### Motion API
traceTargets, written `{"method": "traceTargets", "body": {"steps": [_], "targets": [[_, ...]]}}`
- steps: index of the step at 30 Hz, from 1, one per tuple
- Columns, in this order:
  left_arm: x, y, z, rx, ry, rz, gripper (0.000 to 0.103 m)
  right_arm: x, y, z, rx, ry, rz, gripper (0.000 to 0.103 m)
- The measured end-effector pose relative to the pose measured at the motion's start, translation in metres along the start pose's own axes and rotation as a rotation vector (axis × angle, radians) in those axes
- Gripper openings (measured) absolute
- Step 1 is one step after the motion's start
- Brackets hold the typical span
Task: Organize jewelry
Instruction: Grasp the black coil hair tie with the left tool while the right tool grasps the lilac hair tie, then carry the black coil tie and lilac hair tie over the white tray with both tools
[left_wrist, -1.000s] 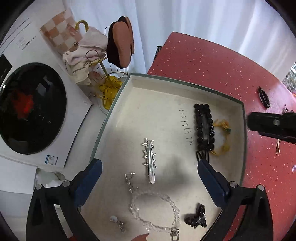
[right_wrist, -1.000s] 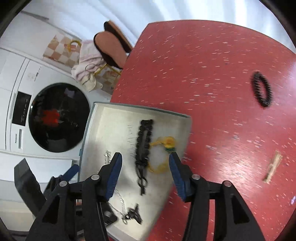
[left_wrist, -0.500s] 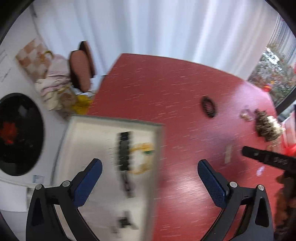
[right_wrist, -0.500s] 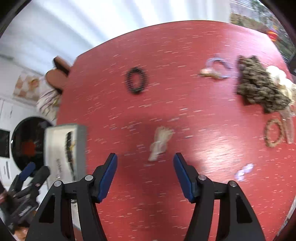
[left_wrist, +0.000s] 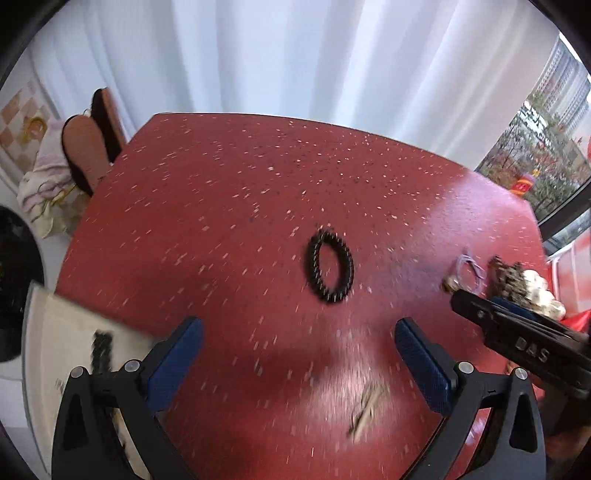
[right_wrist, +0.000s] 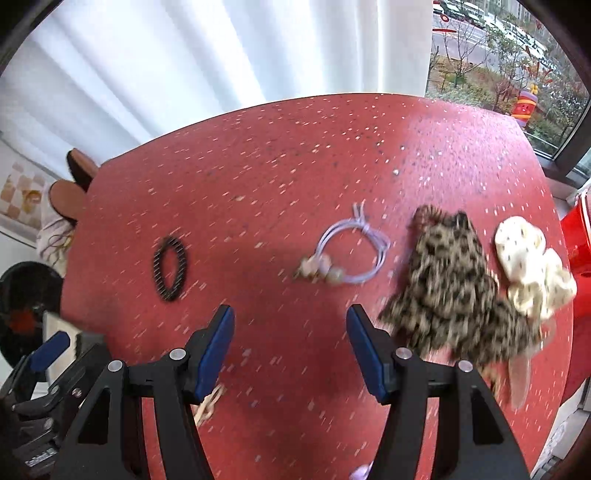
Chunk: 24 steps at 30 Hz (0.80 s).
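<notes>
A black coiled hair tie (left_wrist: 330, 270) lies on the red table, ahead of my open, empty left gripper (left_wrist: 298, 355); it also shows in the right wrist view (right_wrist: 169, 268). A small beige clip (left_wrist: 366, 410) lies blurred between the left fingers, low. My right gripper (right_wrist: 290, 343) is open and empty above the table, short of a lilac hair band with beads (right_wrist: 347, 251). A leopard scrunchie (right_wrist: 454, 288) and a cream scrunchie (right_wrist: 532, 266) lie to its right. The white jewelry tray (left_wrist: 62, 350) sits at the left edge.
The red speckled table (left_wrist: 229, 206) ends at white curtains behind. A washing machine door (left_wrist: 14, 280) and a rack with clothes (left_wrist: 55, 177) stand off the left edge. A window is at the right. The right gripper's body (left_wrist: 524, 343) shows in the left view.
Both grippers have swung right, away from the tray and over the open table. The tray has slid to the left edge of both views; the hair ties and scrunchies have come into view.
</notes>
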<state>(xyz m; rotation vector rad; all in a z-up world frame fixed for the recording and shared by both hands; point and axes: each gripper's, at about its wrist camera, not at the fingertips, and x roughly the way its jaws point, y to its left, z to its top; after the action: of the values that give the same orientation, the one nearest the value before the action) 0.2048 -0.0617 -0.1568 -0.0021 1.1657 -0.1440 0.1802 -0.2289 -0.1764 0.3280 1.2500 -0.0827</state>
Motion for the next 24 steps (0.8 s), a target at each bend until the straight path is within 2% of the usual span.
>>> {"method": "traceTargets", "body": {"steps": [6, 8, 10, 13, 14, 16, 18, 19, 20, 24], "targets": [[0.037, -0.013, 0.017, 0.033, -0.013, 0.028, 0.103, 0.025, -0.007, 0.013, -0.050, 0.009, -0.047, 0.067], [0.048, -0.015, 0.019, 0.037, -0.009, 0.040, 0.102, 0.028, -0.005, 0.015, -0.084, -0.015, -0.060, 0.067], [0.059, -0.017, 0.019, 0.040, 0.010, 0.056, 0.094, 0.033, 0.001, 0.015, -0.116, -0.021, -0.071, 0.066], [0.067, -0.017, 0.016, 0.037, 0.017, 0.061, 0.089, 0.037, 0.007, 0.013, -0.158, -0.031, -0.096, 0.066], [0.067, -0.018, 0.015, 0.042, 0.013, 0.059, 0.085, 0.038, 0.010, 0.011, -0.173, -0.037, -0.117, 0.061], [0.064, -0.024, 0.015, 0.069, 0.002, 0.049, 0.070, 0.039, 0.011, 0.006, -0.200, -0.051, -0.140, 0.051], [0.062, -0.033, 0.016, 0.101, -0.001, 0.034, 0.033, 0.038, 0.010, 0.007, -0.196, -0.053, -0.138, 0.033], [0.061, -0.037, 0.016, 0.119, 0.007, 0.030, 0.029, 0.038, 0.010, 0.008, -0.189, -0.046, -0.134, 0.013], [0.061, -0.040, 0.016, 0.123, 0.014, 0.022, 0.022, 0.037, 0.007, 0.009, -0.173, -0.038, -0.123, 0.014], [0.044, -0.037, 0.011, 0.104, 0.006, -0.045, 0.022, 0.023, -0.010, 0.005, -0.089, -0.038, -0.034, 0.014]]}}
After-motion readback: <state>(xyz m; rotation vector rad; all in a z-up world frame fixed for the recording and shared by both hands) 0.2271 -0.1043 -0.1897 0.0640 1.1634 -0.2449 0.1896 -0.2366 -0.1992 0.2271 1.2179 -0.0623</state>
